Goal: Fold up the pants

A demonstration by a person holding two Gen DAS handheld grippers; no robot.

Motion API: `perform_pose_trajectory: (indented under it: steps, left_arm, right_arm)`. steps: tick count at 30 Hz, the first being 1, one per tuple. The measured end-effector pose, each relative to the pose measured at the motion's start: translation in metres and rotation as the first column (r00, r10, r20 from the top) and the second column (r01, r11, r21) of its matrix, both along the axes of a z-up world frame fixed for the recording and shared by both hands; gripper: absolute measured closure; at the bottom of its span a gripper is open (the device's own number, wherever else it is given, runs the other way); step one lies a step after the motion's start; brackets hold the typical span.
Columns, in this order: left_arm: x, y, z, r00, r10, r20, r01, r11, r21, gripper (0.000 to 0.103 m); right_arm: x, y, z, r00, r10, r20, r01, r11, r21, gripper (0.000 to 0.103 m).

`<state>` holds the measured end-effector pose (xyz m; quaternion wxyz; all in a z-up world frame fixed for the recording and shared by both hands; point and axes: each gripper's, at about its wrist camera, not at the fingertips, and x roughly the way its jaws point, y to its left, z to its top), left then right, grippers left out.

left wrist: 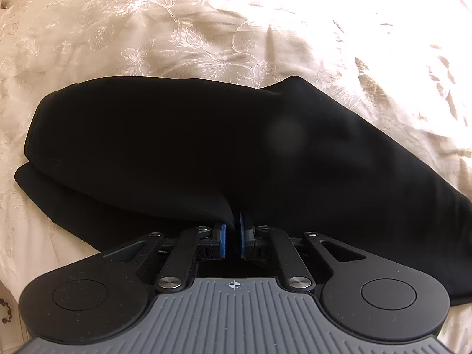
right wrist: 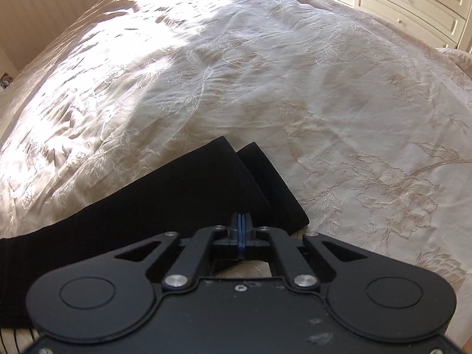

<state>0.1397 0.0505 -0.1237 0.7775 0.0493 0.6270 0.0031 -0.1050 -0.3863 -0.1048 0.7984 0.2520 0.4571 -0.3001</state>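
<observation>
Black pants [left wrist: 191,147] on cream bedspread [left wrist: 206,29], left gripper [left wrist: 233,236] pinching a fold, right gripper [right wrist: 242,230] clamped at hem edge, bare bedspread across upper frame

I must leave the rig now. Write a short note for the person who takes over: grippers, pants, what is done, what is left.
Left gripper: shut on a ridge of the black pants, near their wide end.
Right gripper: pads pressed together at the leg ends; whether it pinches cloth cannot be told.
Pants: lying on the cream embroidered bedspread, one leg on top of the other, the hems slightly offset.
Done: legs laid together lengthwise.
Left: probably fold the leg ends over toward the wide end, then smooth the cloth.
</observation>
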Motion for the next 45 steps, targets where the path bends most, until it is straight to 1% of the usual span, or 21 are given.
perform_pose_trajectory:
  steps: [3,4,5,6,7,8,11,14,15,16,17,18,20,24,27,30,34,37,40,43,45]
  left_arm:
    - [-0.001,0.000,0.003,1.000,-0.001,0.003,0.001,1.000,0.001,0.095]
    - [-0.001,0.000,0.004,1.000,-0.001,0.004,0.001,1.000,0.001,0.095]
    - [-0.001,0.000,0.004,1.000,-0.002,0.006,0.002,1.000,0.002,0.095]
    - [-0.002,0.000,0.005,1.000,-0.003,0.007,0.003,1.000,0.003,0.095]
    - [-0.002,0.000,0.005,1.000,-0.004,0.007,0.004,1.000,0.004,0.095]
    - [-0.001,0.000,0.005,1.000,-0.006,0.007,0.006,1.000,0.005,0.095]
    - [0.000,-0.001,0.004,1.000,-0.009,0.006,0.009,1.000,0.006,0.095]
    - [0.000,-0.002,0.004,1.000,-0.009,0.005,0.009,1.000,0.008,0.095]
    - [0.000,-0.002,0.004,1.000,-0.010,0.006,0.009,1.000,0.007,0.095]
    - [-0.001,-0.002,0.005,1.000,-0.009,0.009,0.009,1.000,0.007,0.095]
    - [-0.001,-0.001,0.007,1.000,-0.006,0.016,0.006,1.000,0.006,0.095]
    - [-0.003,-0.001,0.010,1.000,-0.003,0.024,0.003,1.000,0.002,0.095]
    - [-0.009,0.002,0.024,0.999,0.004,0.048,-0.003,1.000,-0.018,0.095]
    - [-0.019,0.007,0.039,0.998,-0.007,0.066,0.011,0.998,-0.055,0.095]
    - [-0.020,0.007,0.029,0.999,-0.012,0.032,0.013,0.999,-0.038,0.095]
    - [-0.020,0.008,0.016,1.000,-0.004,0.015,0.004,1.000,-0.029,0.095]
    - [-0.017,0.003,0.007,1.000,-0.006,0.019,0.007,1.000,-0.011,0.095]
    - [-0.016,0.000,0.004,1.000,-0.009,0.004,0.009,1.000,-0.003,0.095]
    - [-0.021,-0.001,0.005,1.000,0.001,-0.017,-0.001,1.000,-0.001,0.093]
    - [-0.029,0.000,0.011,0.999,0.008,-0.033,-0.008,1.000,-0.011,0.090]
    - [-0.037,0.003,0.017,0.999,0.014,-0.035,-0.015,1.000,-0.021,0.087]
  right_arm:
    - [-0.001,0.006,0.006,1.000,0.022,-0.007,-0.023,0.999,-0.039,0.100]
    - [-0.001,0.006,0.007,1.000,0.011,-0.009,-0.011,0.998,-0.061,0.092]
    - [-0.002,0.006,0.009,1.000,-0.006,-0.004,0.005,0.996,-0.091,0.073]
    - [-0.003,0.004,0.010,1.000,-0.019,0.007,0.020,0.993,-0.113,0.062]
    - [-0.003,0.002,0.010,0.999,-0.028,0.017,0.030,0.992,-0.125,0.061]
    - [-0.002,-0.002,0.010,0.999,-0.035,0.023,0.038,0.991,-0.127,0.061]
    - [0.005,-0.013,0.002,1.000,-0.019,0.015,0.020,0.997,-0.076,0.062]
    - [0.010,-0.014,-0.005,1.000,0.028,-0.001,-0.028,0.997,-0.066,0.062]
    - [0.011,-0.013,-0.006,0.999,0.053,0.000,-0.053,0.996,-0.065,0.065]
    - [0.012,-0.011,-0.006,0.997,0.072,-0.001,-0.072,0.995,-0.064,0.073]
    - [0.013,-0.008,-0.006,0.996,0.091,-0.021,-0.093,0.993,-0.074,0.100]
    - [0.015,-0.007,-0.005,0.993,0.109,-0.034,-0.111,0.991,-0.070,0.100]
    - [0.012,-0.006,0.002,0.993,0.119,-0.023,-0.121,0.991,-0.060,0.101]
    - [0.001,-0.003,0.023,0.994,0.113,-0.012,-0.114,0.990,-0.088,0.101]
    - [-0.005,-0.005,0.024,0.993,0.110,-0.036,-0.112,0.989,-0.092,0.101]
    - [-0.003,-0.007,0.012,0.991,0.096,-0.089,-0.104,0.991,-0.087,0.100]
    - [-0.002,-0.007,0.004,0.993,0.071,-0.096,-0.078,0.994,-0.071,0.100]
    - [0.001,-0.005,0.006,0.994,0.077,-0.082,-0.085,0.991,-0.099,0.100]
    - [0.006,-0.010,0.007,0.993,0.068,-0.096,-0.077,0.992,-0.101,0.100]
    - [0.008,-0.015,0.004,0.988,0.063,-0.143,-0.079,0.991,-0.106,0.095]
    - [0.006,-0.016,0.005,0.987,0.053,-0.150,-0.070,0.992,-0.107,0.093]
